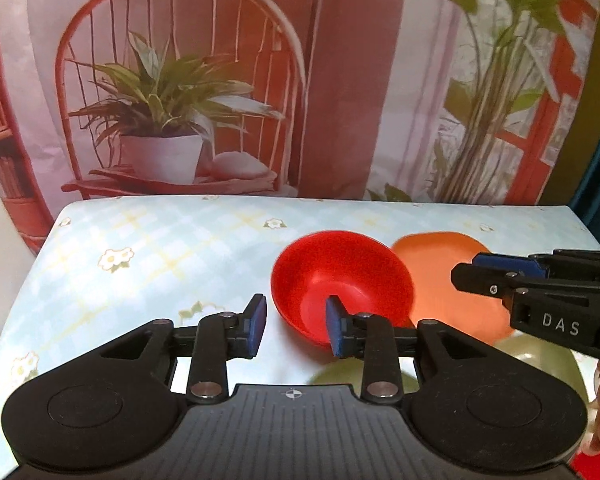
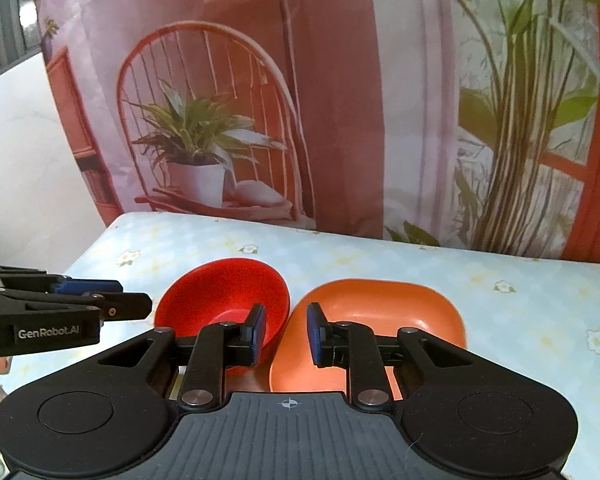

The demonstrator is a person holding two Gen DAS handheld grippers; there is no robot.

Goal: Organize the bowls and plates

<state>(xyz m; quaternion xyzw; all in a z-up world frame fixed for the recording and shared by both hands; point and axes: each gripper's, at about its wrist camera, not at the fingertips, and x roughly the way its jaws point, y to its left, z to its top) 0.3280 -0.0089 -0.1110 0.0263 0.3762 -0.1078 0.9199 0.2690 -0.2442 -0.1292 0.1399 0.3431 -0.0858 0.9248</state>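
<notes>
Red plastic, the bowl (image 1: pixel 342 280) sits on the checked, flower-printed worktop (image 1: pixel 160 256), tipped so its mouth faces up and toward the cameras. Just beside it on the right lies one orange dish (image 2: pixel 384 312), a rounded oblong with its long axis running left to right; whether the two rims touch cannot be told. Two pale green pieces (image 1: pixel 540 364) show low in the left wrist view, mostly hidden, their kind unclear.

Left gripper (image 1: pixel 296 326) is held level and low over the worktop's near side, jaws spread and released, its right finger (image 1: pixel 334 330) in front of the red bowl's near wall; contact cannot be judged. Right gripper (image 2: pixel 286 330) points forward at the gap between bowl and dish, jaws apart, holding nothing. Each gripper appears side-on in the other's view.
</notes>
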